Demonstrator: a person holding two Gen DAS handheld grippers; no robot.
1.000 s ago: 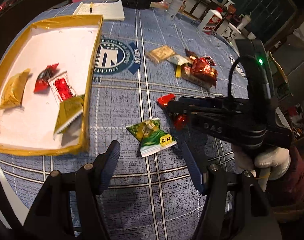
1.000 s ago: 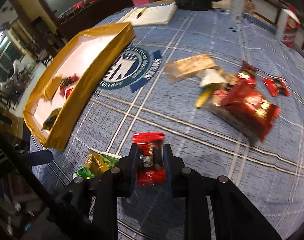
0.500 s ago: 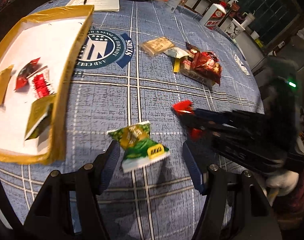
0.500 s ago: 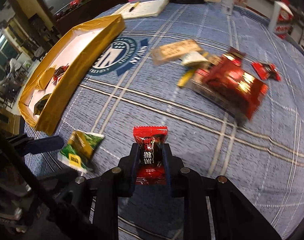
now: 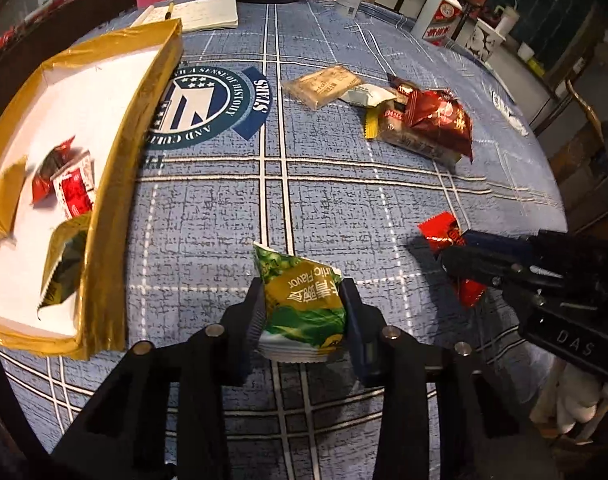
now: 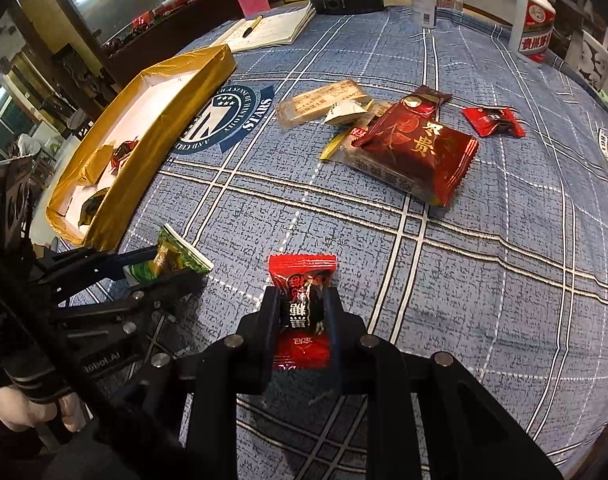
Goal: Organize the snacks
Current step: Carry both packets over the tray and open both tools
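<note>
A second earlier the green packet (image 5: 302, 302) had lain flat ahead of the open left tongs (image 5: 304, 312); now it stood between their jaws, which were closing with both pads against it. In that view the gold tray (image 5: 104, 240) sat to their left and the right tongs to their right.

From the right wrist, the right tongs (image 6: 302, 318) gripped a red candy (image 6: 303, 312). The snack pile (image 6: 408, 148) lay well ahead on the table (image 6: 484, 280).

Blue checked tablecloth (image 5: 384, 200), gold-edged tray (image 5: 116, 184)
</note>
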